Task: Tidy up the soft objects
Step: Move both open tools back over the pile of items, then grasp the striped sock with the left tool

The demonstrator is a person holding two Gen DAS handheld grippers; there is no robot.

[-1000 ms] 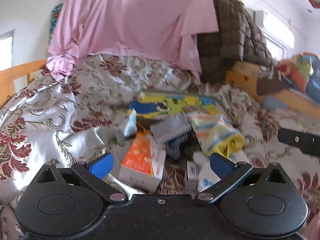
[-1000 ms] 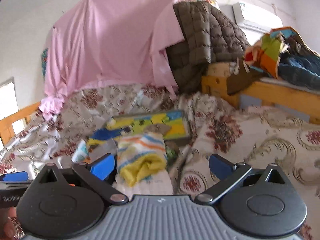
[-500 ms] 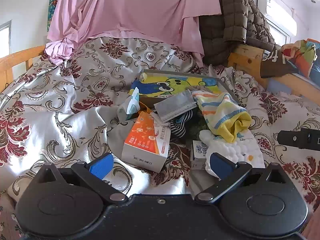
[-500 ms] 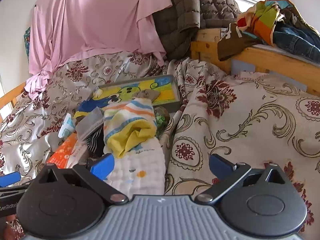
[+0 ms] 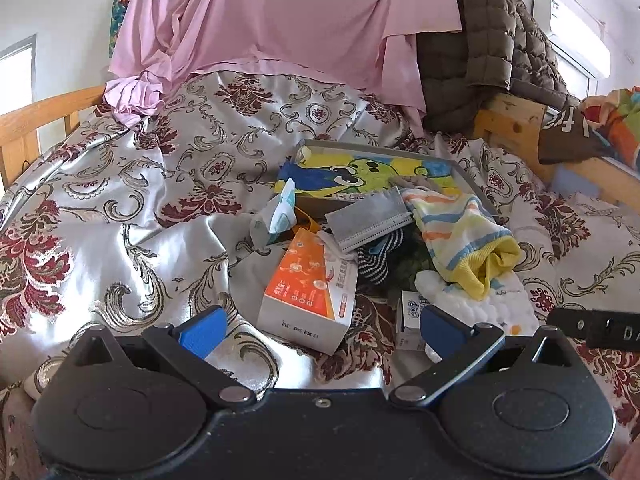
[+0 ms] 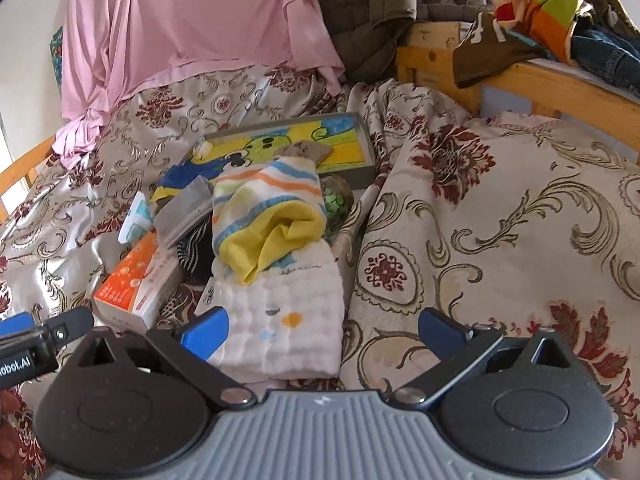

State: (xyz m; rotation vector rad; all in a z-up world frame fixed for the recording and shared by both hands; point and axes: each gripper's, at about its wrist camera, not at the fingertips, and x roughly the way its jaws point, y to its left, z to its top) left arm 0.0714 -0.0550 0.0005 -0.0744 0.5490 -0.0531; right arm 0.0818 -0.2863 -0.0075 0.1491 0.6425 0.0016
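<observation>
Both hand-held grippers hang over a bed covered in a floral satin bedspread (image 5: 120, 208), and each has its two blue-tipped fingers spread wide with nothing between them: the left gripper (image 5: 316, 326) faces an orange tissue box (image 5: 306, 288), while the right gripper (image 6: 322, 330) sits just above a white quilted cloth (image 6: 288, 316). The soft things lie heaped in one pile near the middle of the bed. On top is one striped sock (image 6: 268, 216) with a yellow cuff, resting on the white cloth. Beside it lies one grey face mask (image 5: 368, 218), partly covering one dark striped sock (image 5: 378, 260). One small tissue pack (image 5: 278, 216) stands at the left edge of the pile, just behind the orange box. One small white carton (image 5: 412, 314) lies half under the cloth. Behind the pile sits one shallow grey tray (image 6: 366, 142) with a cartoon picture inside. One pink sheet (image 5: 288, 20) hangs over the head of the bed, next to one brown quilted jacket (image 5: 492, 52). A wooden bed frame (image 6: 560, 84) runs along the right.
</observation>
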